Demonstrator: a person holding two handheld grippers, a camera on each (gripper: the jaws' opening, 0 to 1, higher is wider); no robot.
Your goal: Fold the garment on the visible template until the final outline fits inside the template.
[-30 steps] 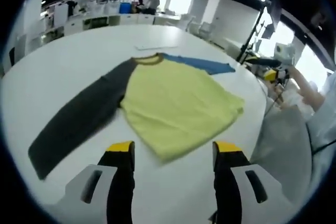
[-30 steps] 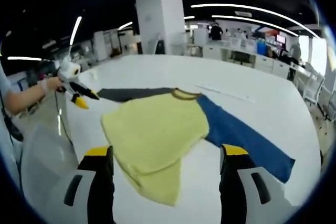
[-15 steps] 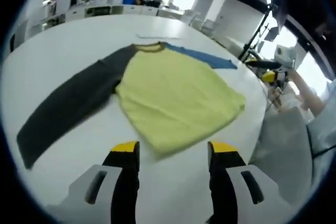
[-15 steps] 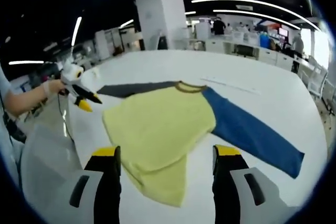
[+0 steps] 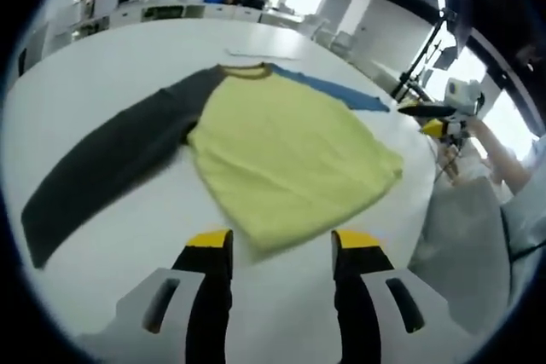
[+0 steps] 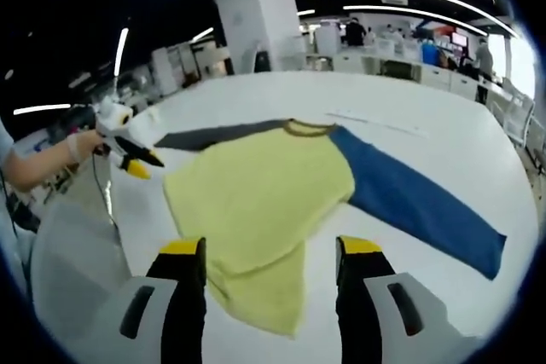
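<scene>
- A long-sleeved shirt point(image 5: 290, 155) lies spread on the white table point(image 5: 102, 66), its yellow body flat with the collar at the far end from the person.
- In the left gripper view the dark grey sleeve point(image 5: 111, 159) stretches out across the table to the left, while the blue sleeve point(image 5: 328, 95) runs away behind the body.
- In the right gripper view the same shirt point(image 6: 256, 193) shows its blue sleeve point(image 6: 426, 206) laid out to the right and the grey sleeve point(image 6: 213, 135) reaching off to the left behind the body.
- The near hem corner is turned over on itself in the right gripper view, forming a doubled flap between the jaws.
- The left gripper point(image 5: 280, 249) hangs above the table just short of the hem, jaws apart and holding nothing.
- The right gripper point(image 6: 271, 253) hovers over the hem corner, jaws likewise apart and empty.
- Each gripper also appears in the other's view, held in a gloved hand point(image 6: 81, 144) off the table's edge.
- A thin pale strip point(image 6: 375, 123) lies on the table beyond the collar.
- Desks and people stand in the office behind.
</scene>
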